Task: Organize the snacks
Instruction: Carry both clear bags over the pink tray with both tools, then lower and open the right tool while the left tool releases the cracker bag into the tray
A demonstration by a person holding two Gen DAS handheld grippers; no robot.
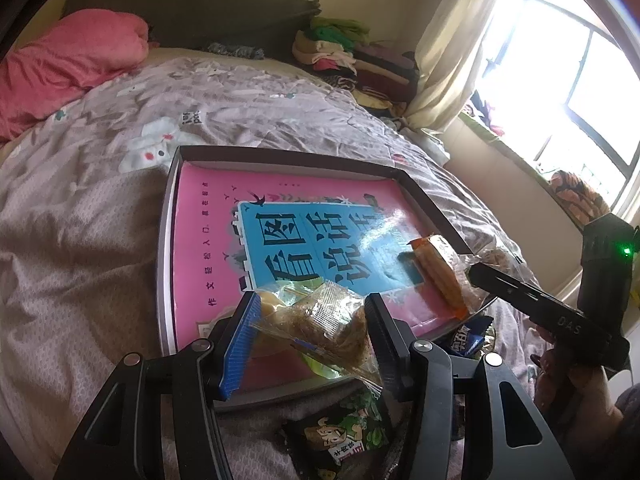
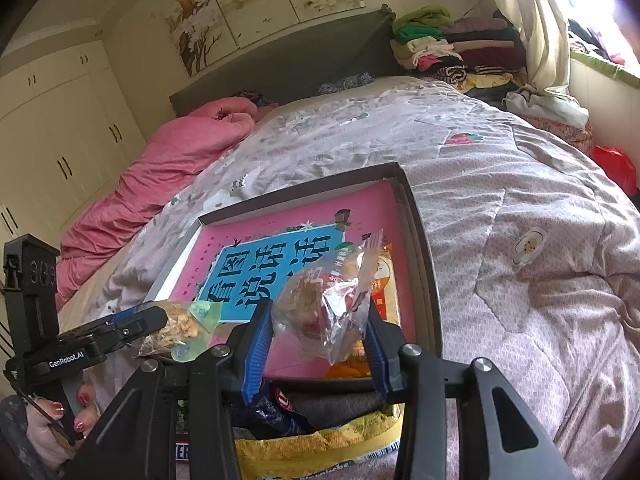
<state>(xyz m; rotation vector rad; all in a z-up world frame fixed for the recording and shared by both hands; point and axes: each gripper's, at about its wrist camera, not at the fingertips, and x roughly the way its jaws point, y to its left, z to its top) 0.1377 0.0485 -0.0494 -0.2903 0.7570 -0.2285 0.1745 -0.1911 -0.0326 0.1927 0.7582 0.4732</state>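
Note:
My left gripper (image 1: 312, 304) is shut on a clear-wrapped brown crumbly cake (image 1: 320, 320), held over the near edge of a dark-rimmed shallow box (image 1: 280, 157). The box floor is a pink and blue printed cover. An orange-wrapped cake (image 1: 440, 276) lies at the box's right edge. In the right wrist view my right gripper (image 2: 320, 312) is shut on a crinkled clear packet with red and brown contents (image 2: 320, 308), above the box's (image 2: 300, 189) near right corner. The left gripper's fingers (image 2: 140, 320) show at the left with the brown cake (image 2: 180, 326).
The box rests on a quilted bed cover (image 2: 520, 200). Loose packets lie in front of it: a green and black one (image 1: 340, 436), a blue one (image 1: 468, 338) and a yellow one (image 2: 320, 448). A pink blanket (image 1: 68, 64) and folded clothes (image 2: 452, 48) lie far back.

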